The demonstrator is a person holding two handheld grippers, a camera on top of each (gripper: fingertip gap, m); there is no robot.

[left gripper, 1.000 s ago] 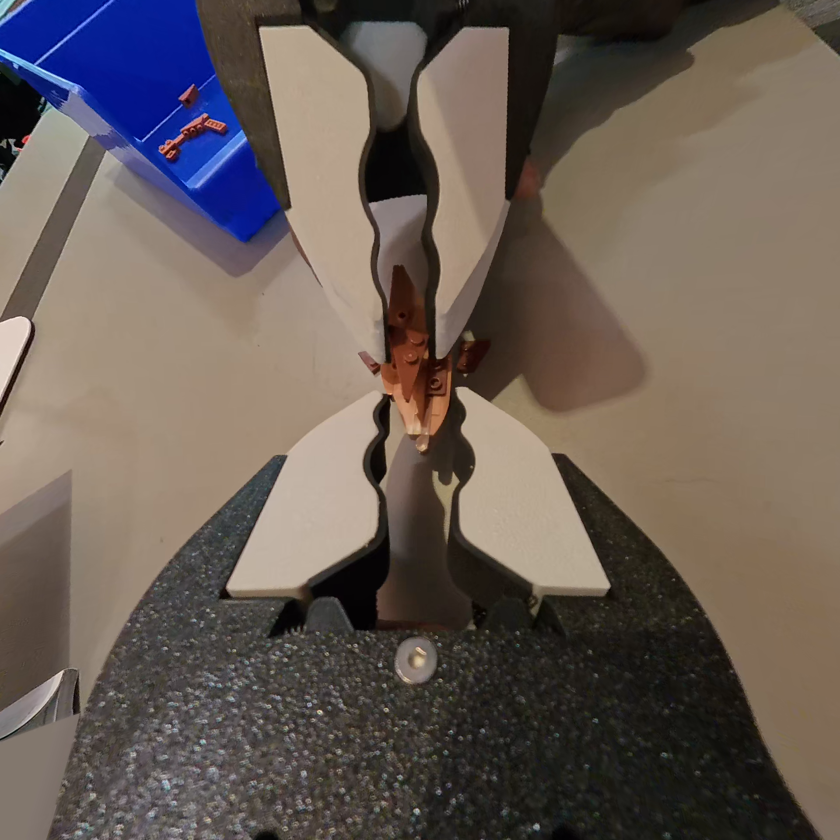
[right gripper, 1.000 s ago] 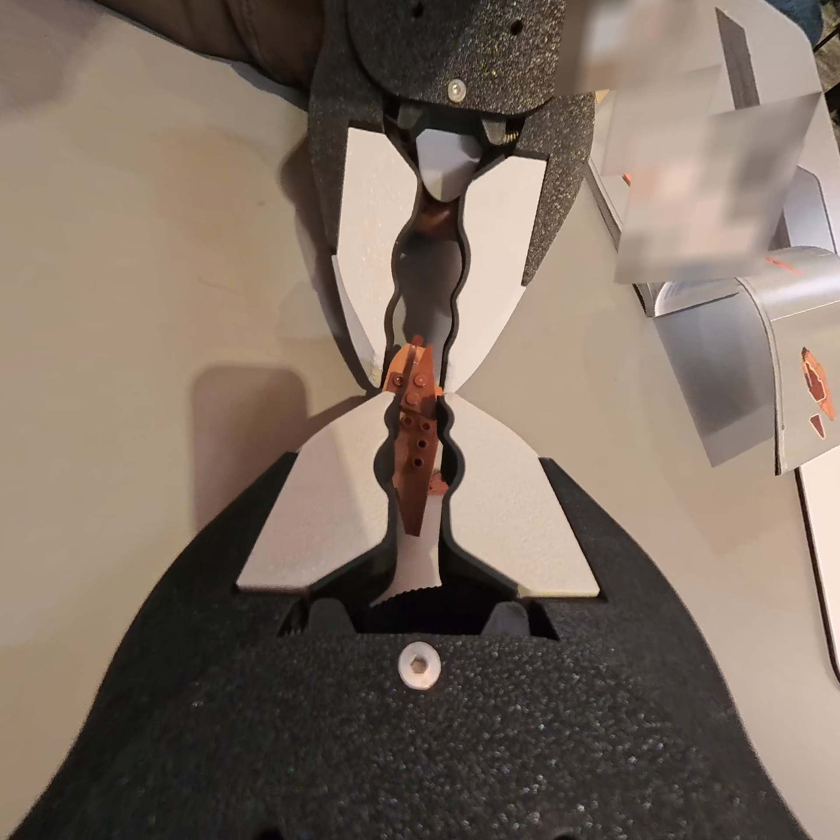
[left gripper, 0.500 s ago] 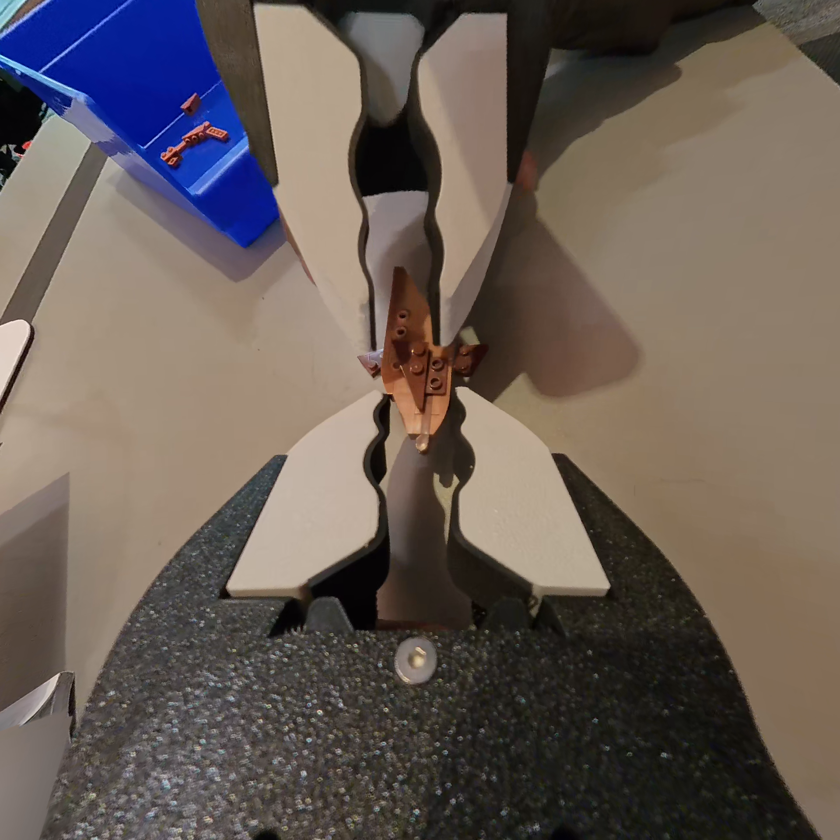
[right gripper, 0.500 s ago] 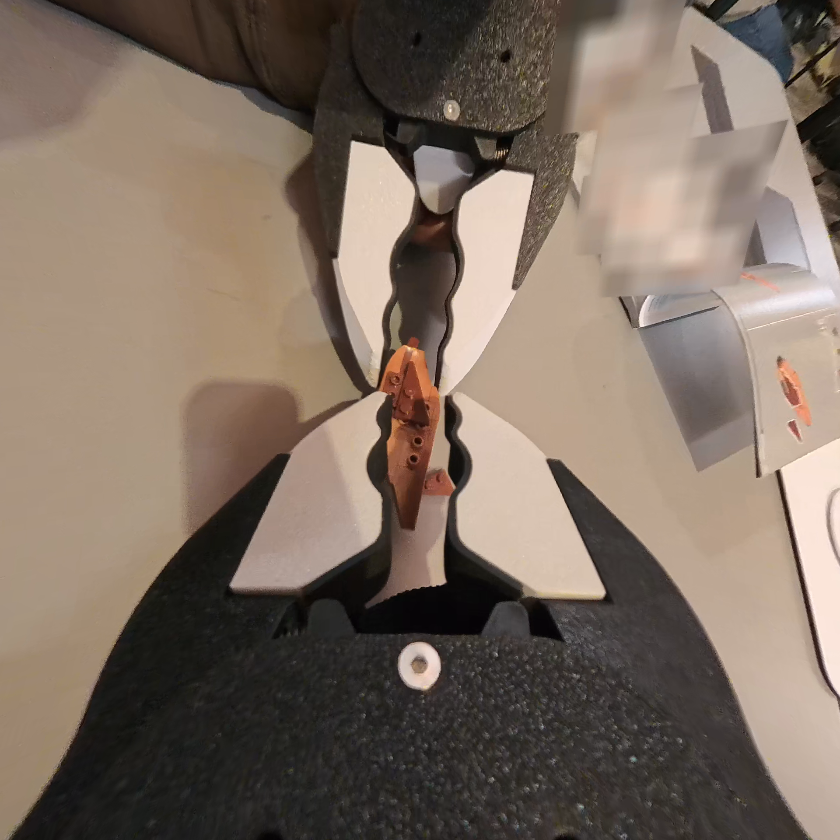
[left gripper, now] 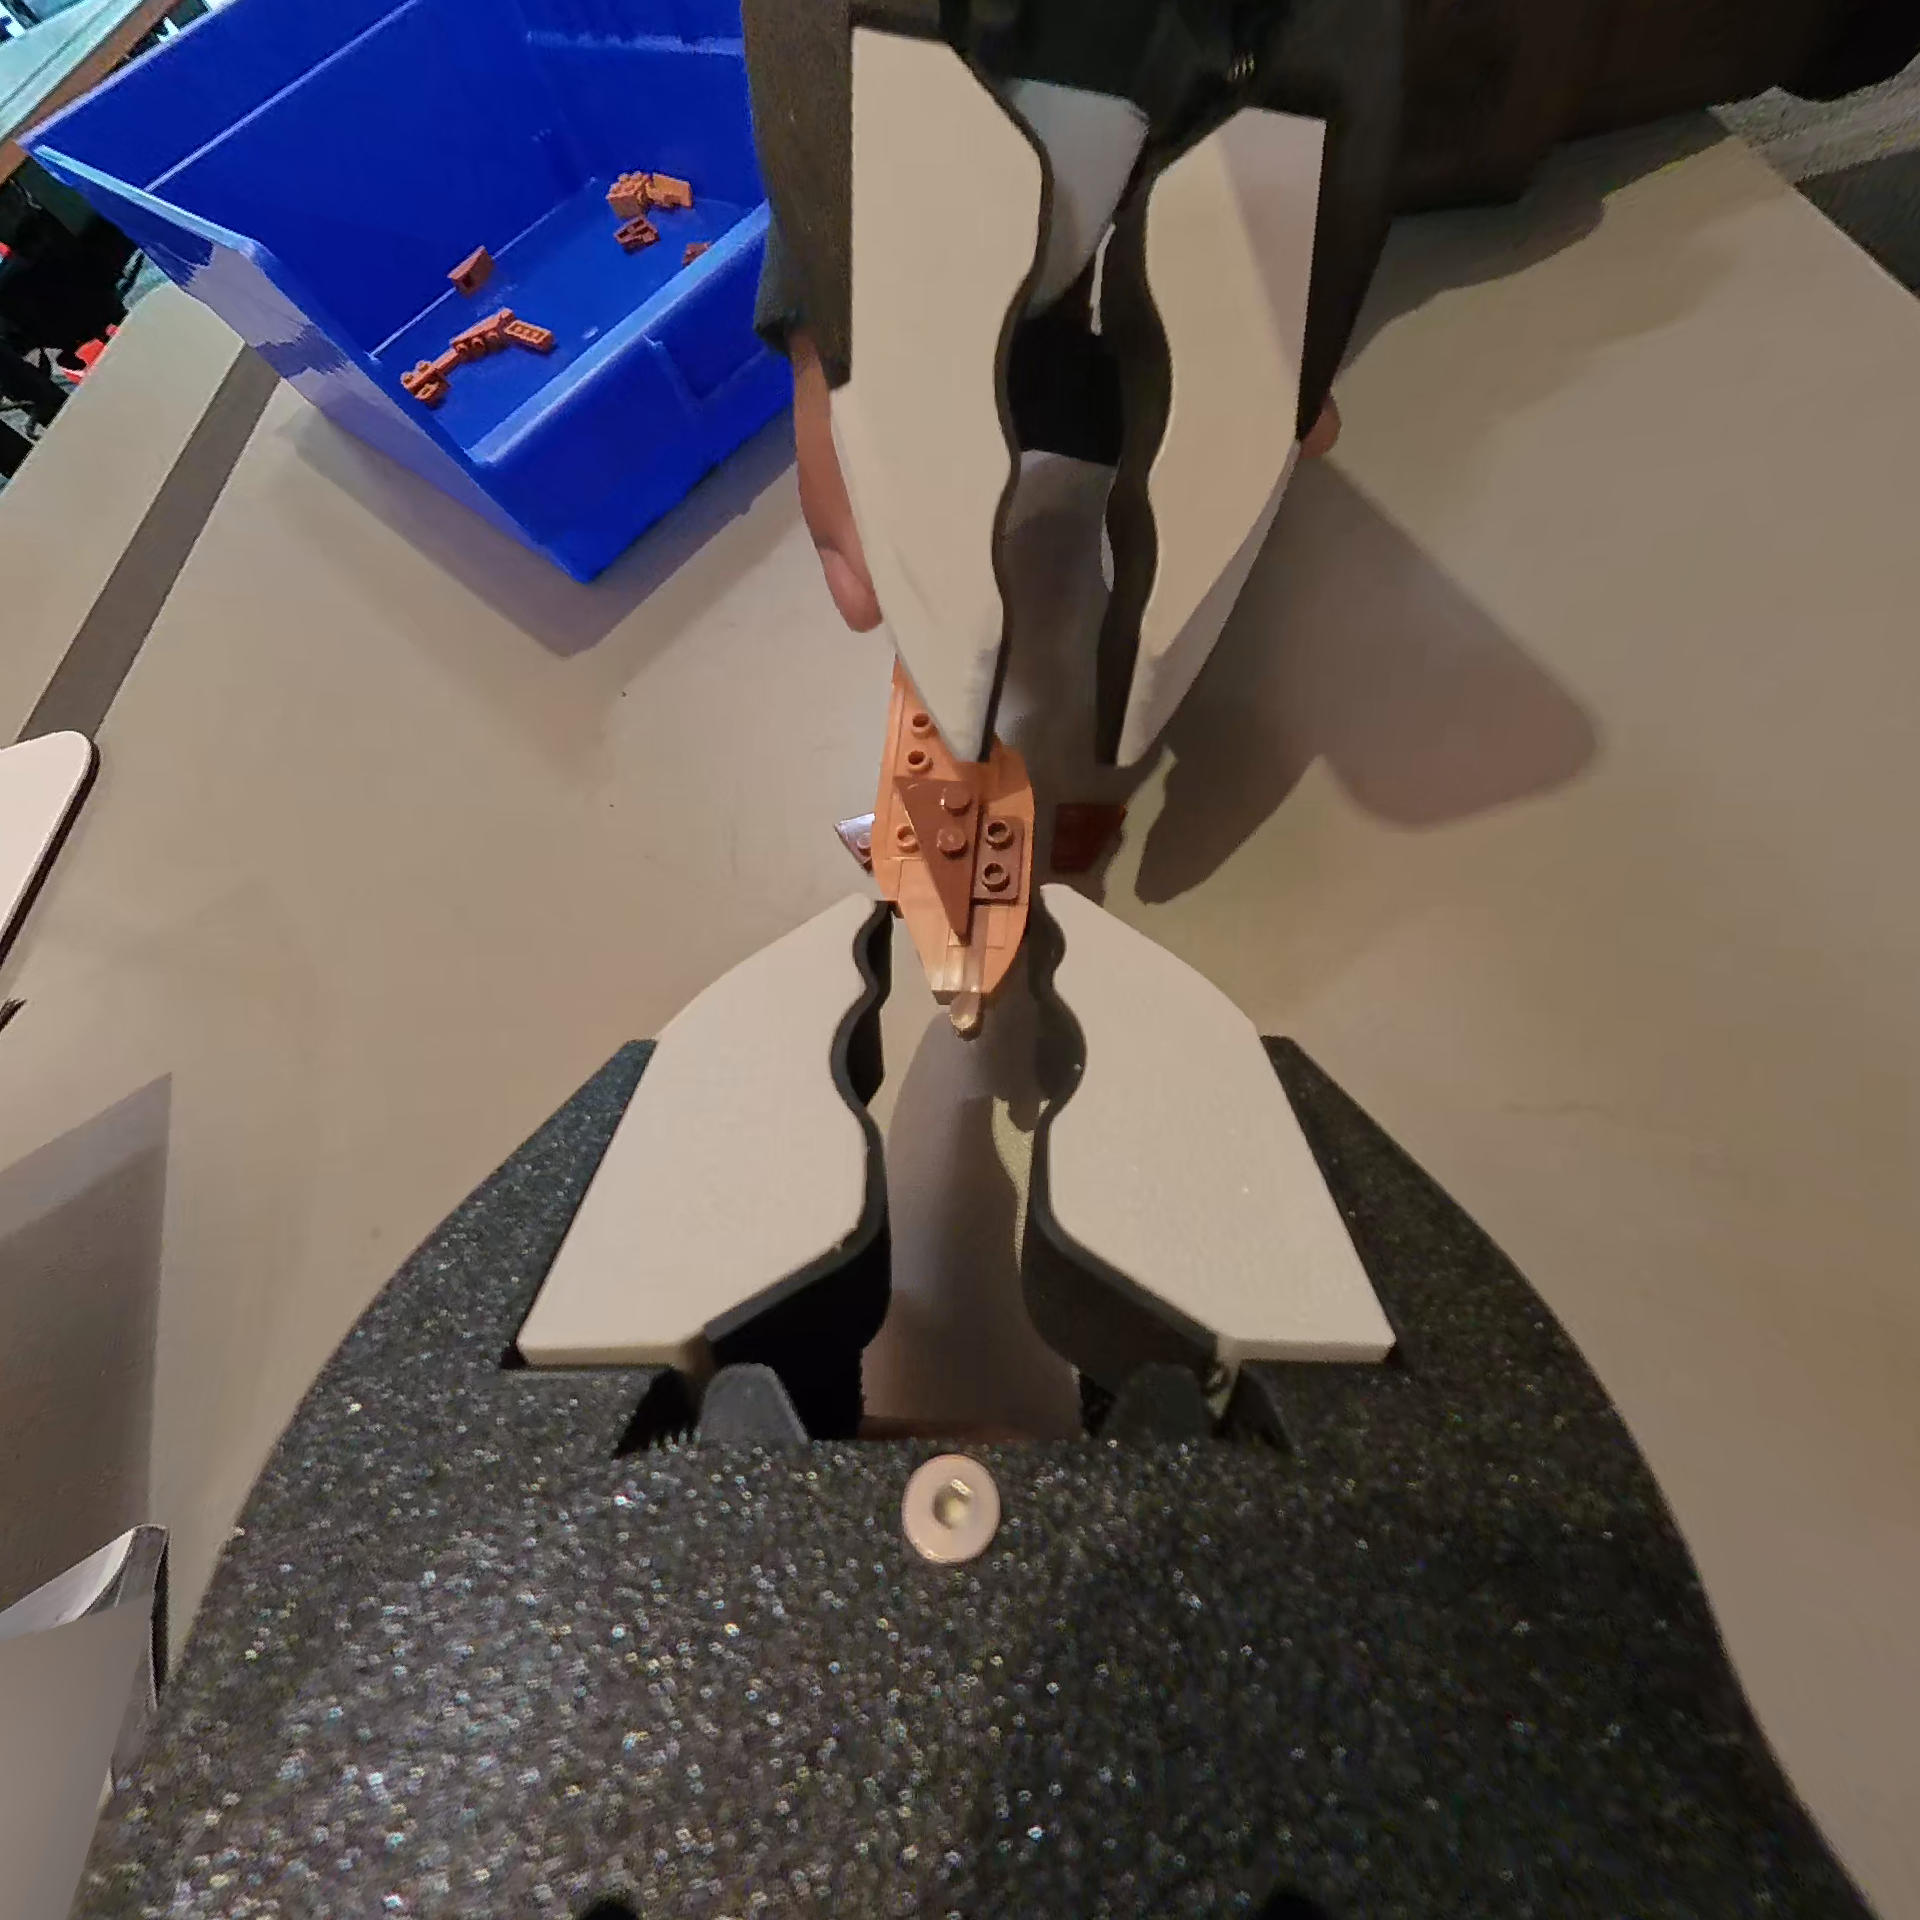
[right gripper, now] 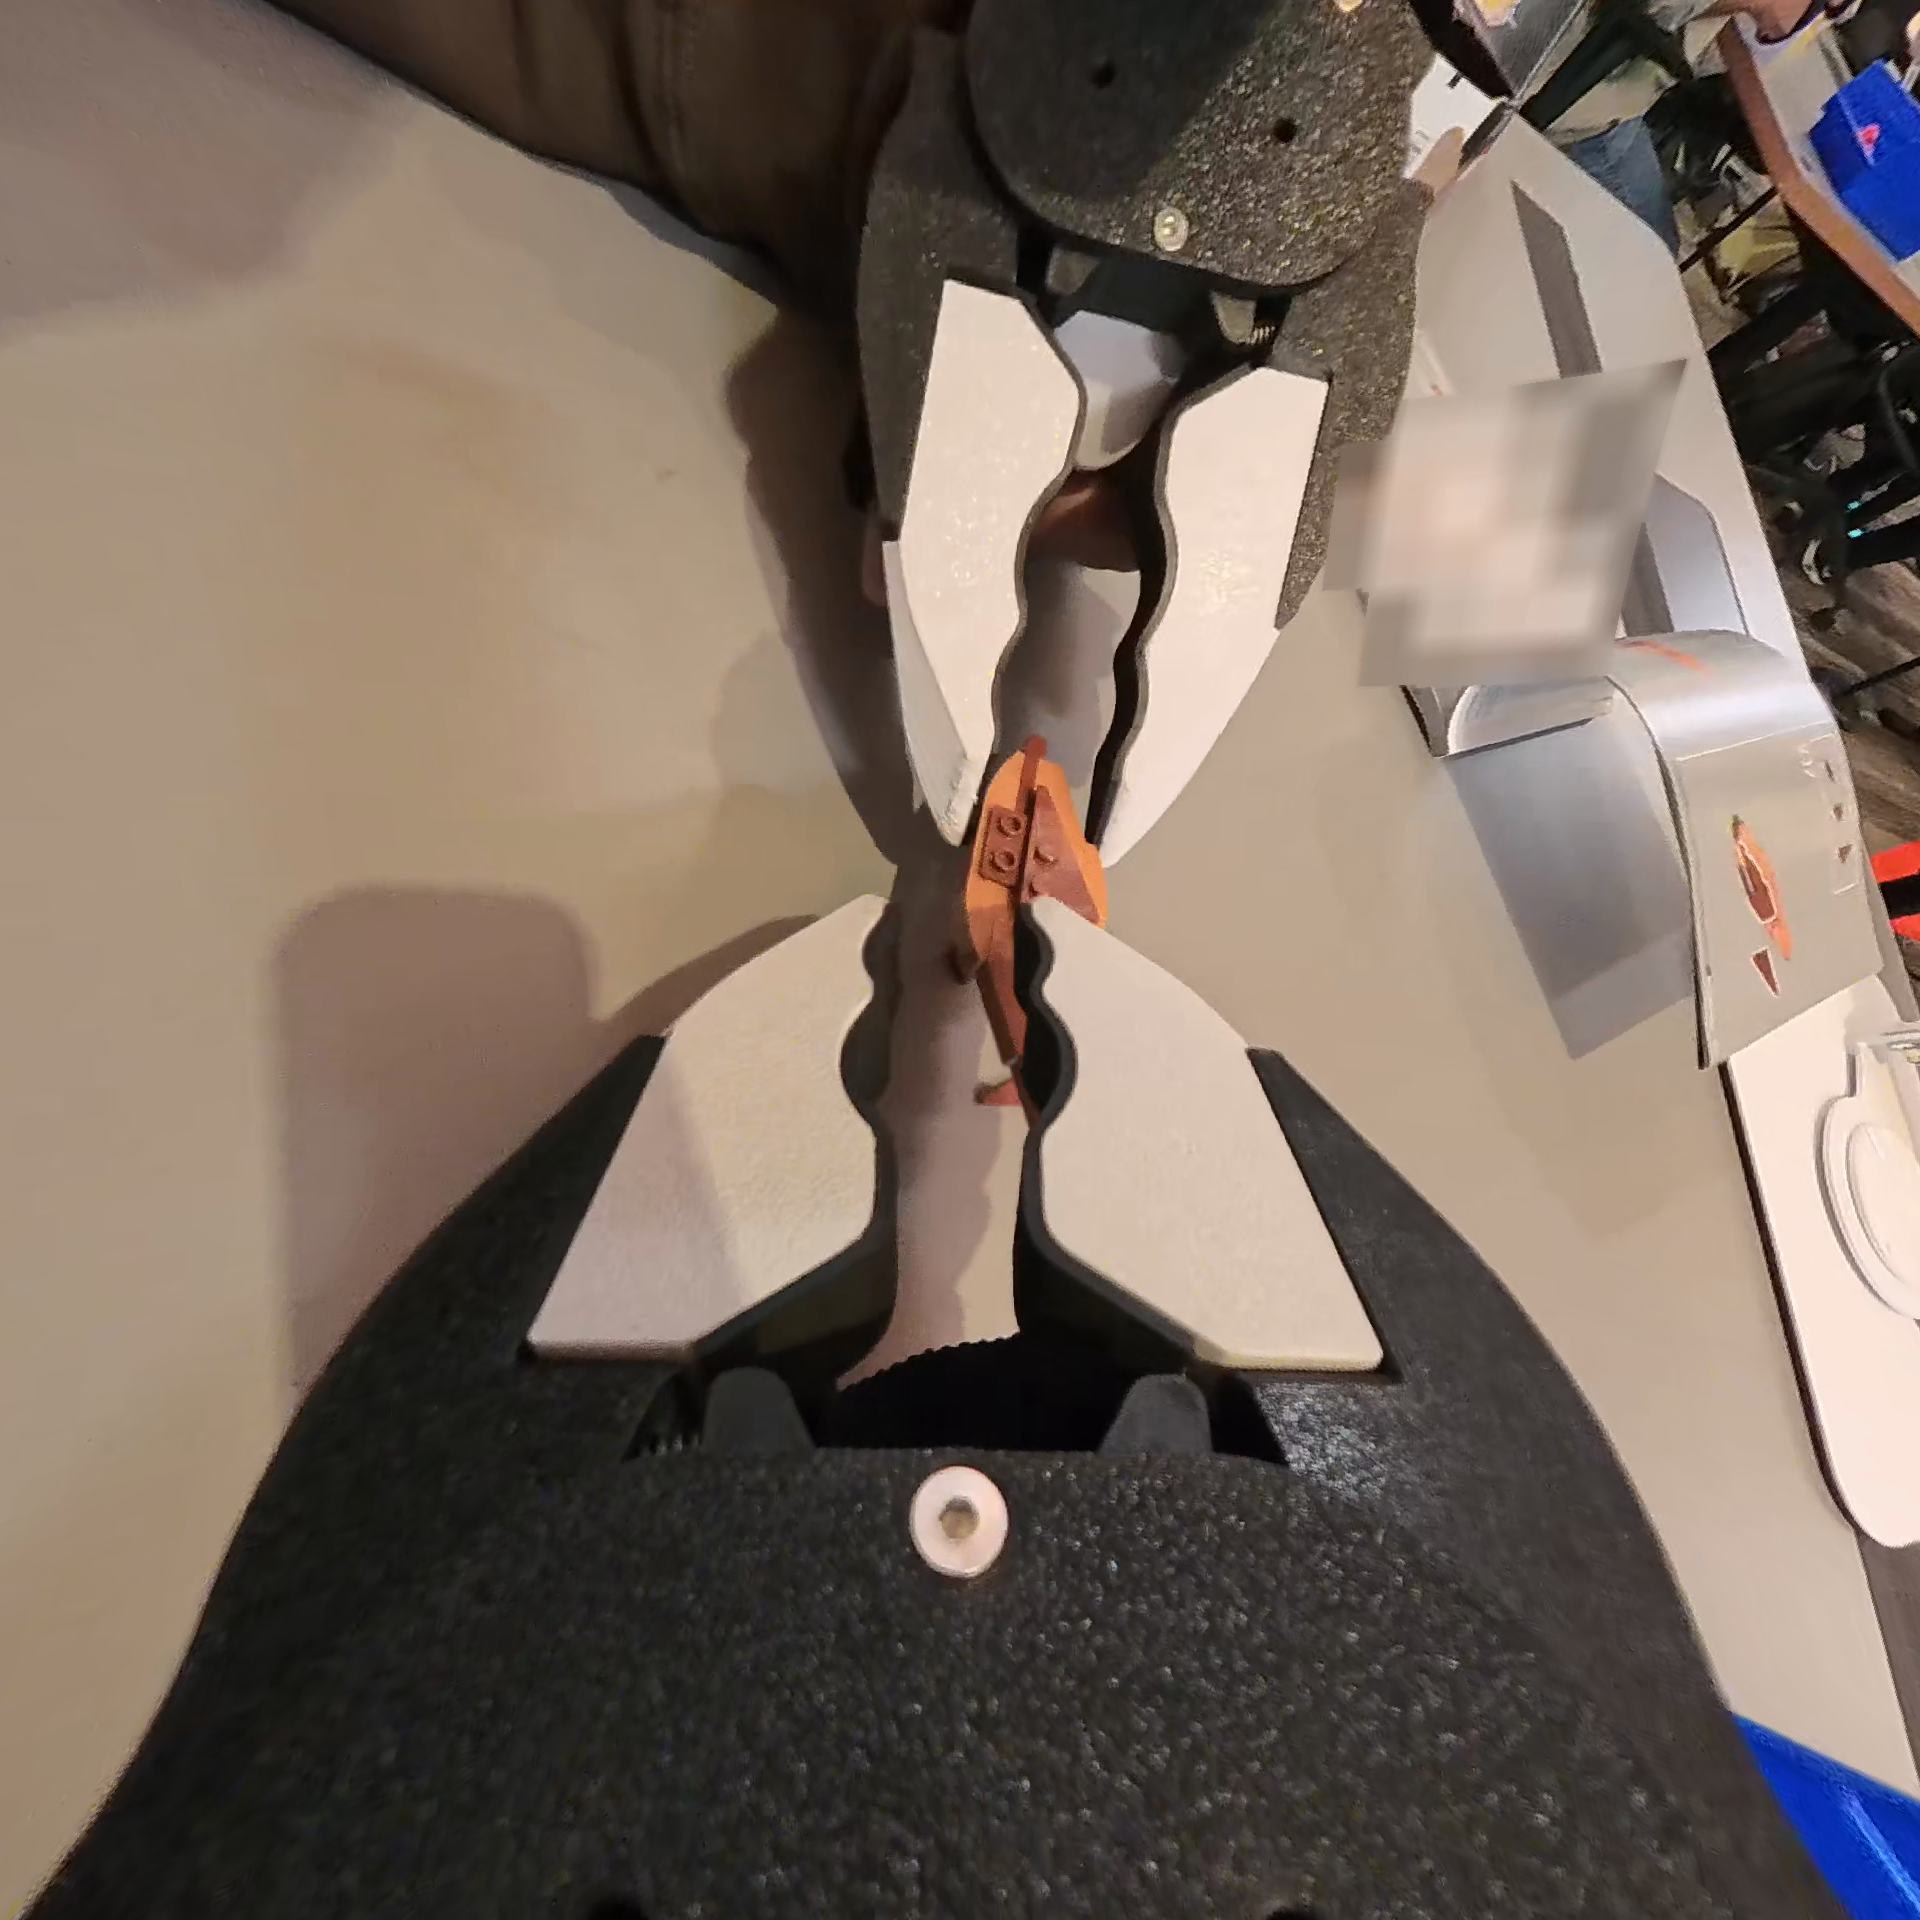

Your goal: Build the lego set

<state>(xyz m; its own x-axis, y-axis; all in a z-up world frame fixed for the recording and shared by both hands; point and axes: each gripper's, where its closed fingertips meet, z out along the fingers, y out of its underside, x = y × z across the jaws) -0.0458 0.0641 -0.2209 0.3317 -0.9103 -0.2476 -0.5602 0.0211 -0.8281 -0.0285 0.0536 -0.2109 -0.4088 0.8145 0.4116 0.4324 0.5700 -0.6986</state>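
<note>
A small tan and brown lego assembly with a pointed tip is held above the table. My left gripper is shut on it at the fingertips. My right gripper faces it from the far side with its jaws parted. One of its fingers rests on the assembly's far end and the other stands clear. In the right wrist view the assembly shows edge-on, lying against one finger of my right gripper, with a gap to the other. The left gripper pinches its far end.
A blue bin with several loose brown bricks stands at the far left. An open grey instruction booklet and a white flat object lie to the right. A person's hand holds the right gripper. My left and right fingertips are right by each other.
My right gripper's jaws have spread and let go of the assembly, which now shows edge-on in its view. My left gripper keeps its hold. More of the blue bin is in view.
</note>
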